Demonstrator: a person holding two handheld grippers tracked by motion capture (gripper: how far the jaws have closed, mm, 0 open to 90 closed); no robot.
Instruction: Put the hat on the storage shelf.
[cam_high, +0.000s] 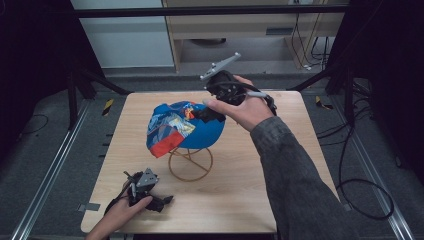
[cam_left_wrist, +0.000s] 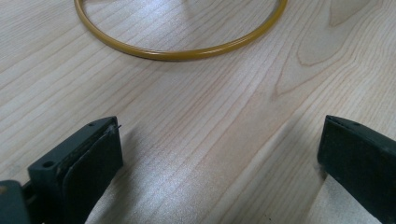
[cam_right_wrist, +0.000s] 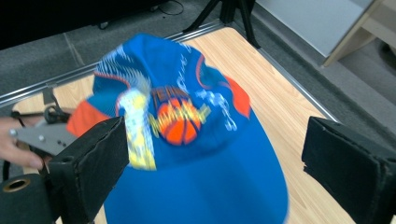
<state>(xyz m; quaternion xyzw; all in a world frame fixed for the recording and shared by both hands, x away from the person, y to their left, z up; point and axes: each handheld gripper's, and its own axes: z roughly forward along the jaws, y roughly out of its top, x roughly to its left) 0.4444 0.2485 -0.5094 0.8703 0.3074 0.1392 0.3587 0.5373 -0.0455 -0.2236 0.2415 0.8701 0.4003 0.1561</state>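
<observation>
We see a blue cap (cam_high: 187, 127) with an orange brim sitting on a gold wire stand (cam_high: 190, 162) in the middle of the wooden table (cam_high: 240, 185). Our right gripper (cam_right_wrist: 215, 154) hovers at the cap's far right side with jaws spread wide, holding nothing. Our left gripper (cam_left_wrist: 219, 154) rests low near the table's front left corner, jaws also apart, facing the stand's base ring.

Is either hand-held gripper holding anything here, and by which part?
Nothing is held. The right hand-held gripper is open over the cap; the left hand-held gripper is open above the table.

Grey mottled sleeve (cam_high: 295, 175); black grippers, grey plates, black jaws.
</observation>
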